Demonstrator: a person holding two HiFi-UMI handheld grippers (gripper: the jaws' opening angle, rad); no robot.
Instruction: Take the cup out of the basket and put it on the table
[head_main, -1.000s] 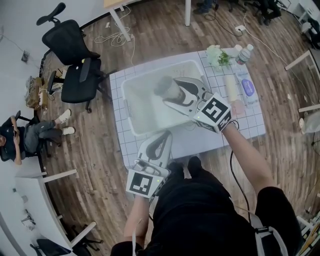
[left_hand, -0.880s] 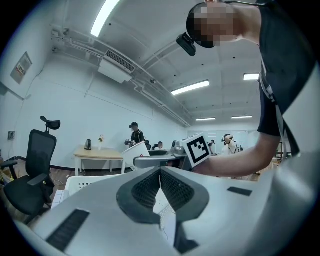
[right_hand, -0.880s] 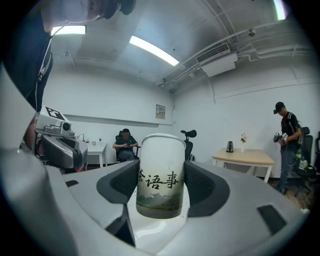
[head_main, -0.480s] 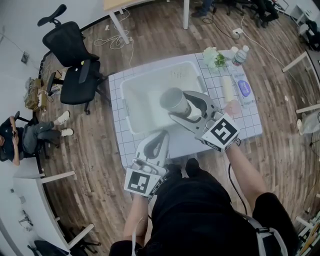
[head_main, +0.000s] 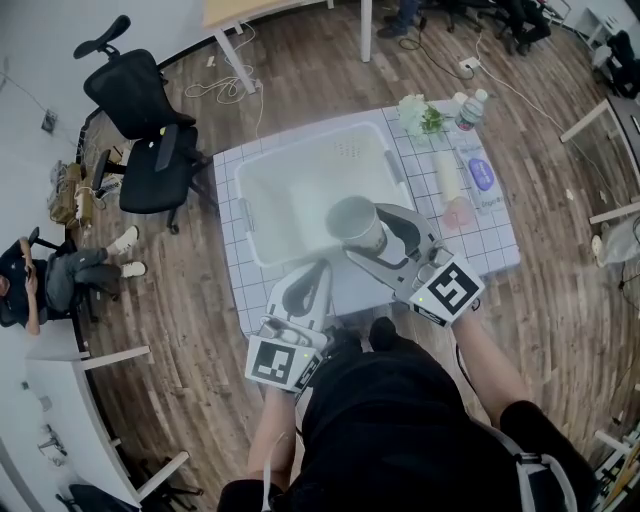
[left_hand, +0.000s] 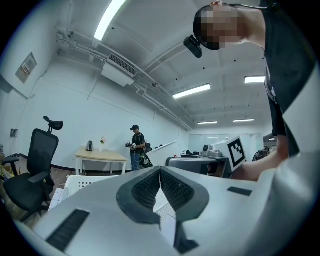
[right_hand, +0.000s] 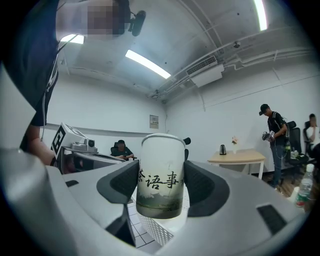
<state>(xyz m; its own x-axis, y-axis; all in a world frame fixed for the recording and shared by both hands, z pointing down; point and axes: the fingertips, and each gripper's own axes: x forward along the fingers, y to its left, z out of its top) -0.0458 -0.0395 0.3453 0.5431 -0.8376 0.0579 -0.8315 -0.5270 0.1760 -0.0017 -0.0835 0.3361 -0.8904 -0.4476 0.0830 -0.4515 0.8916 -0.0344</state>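
You held the white printed paper cup mouth-up, clamped between your right gripper's fingers over the white plastic basket's near rim, probably to clear it toward the gridded counter. Your left gripper's fingers were pressed together, empty.

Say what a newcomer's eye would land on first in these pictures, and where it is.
The white paper cup with black lettering stands out, clamped between the jaws of the right gripper by the near edge of the big white plastic basket. The left gripper sits shut and empty at the near side of the gridded table.
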